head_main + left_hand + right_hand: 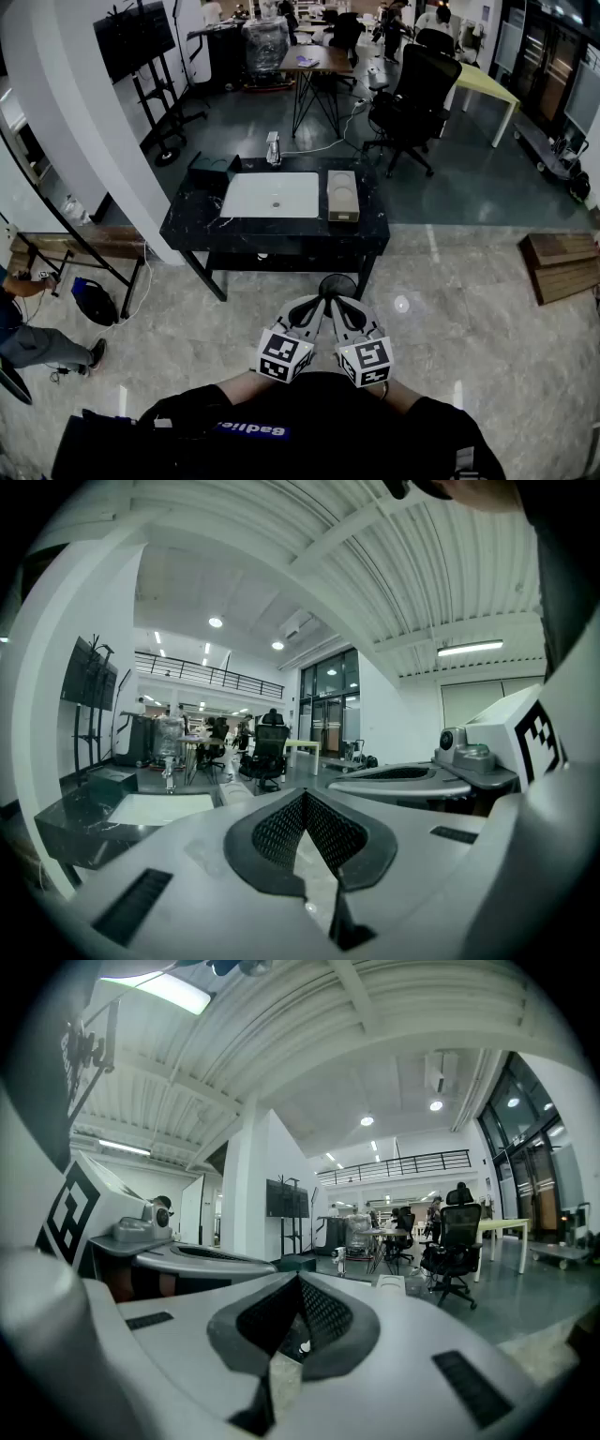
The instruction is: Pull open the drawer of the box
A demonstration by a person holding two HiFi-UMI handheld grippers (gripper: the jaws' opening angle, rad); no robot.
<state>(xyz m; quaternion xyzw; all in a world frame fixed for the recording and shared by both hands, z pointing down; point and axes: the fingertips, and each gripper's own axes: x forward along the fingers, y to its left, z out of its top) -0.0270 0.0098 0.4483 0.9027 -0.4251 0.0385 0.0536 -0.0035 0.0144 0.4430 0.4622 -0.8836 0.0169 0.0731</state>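
Left hand-held gripper [307,319]: held close in front of the person's body, above the pale stone floor [469,319]. Its own view shows the jaws closed tip to tip, nothing between them.
Right hand-held gripper [345,319]: just beside the left one, jaws likewise pressed together and empty.
Box: the pale beige rectangular box [343,196] sits on the right part of the black marble-patterned tabletop [187,225], just beside a white rectangular board [272,195] and well apart from both grippers.
Drawer: too small to make out from here; I cannot tell which side it faces.
Stage: by my reading the pull is not begun and the whole approach is ahead.
Risk, jaws: arriving closed, they would likely bump the drawer front and shove the box back rather than catch the pull.
Risk, box: it looks light, so a one-handed pull may drag it towards the edge unless the other gripper braces it.
Risk, floor: a small round dark object, perhaps a fan [337,286], stands before the table where a foot could catch it.
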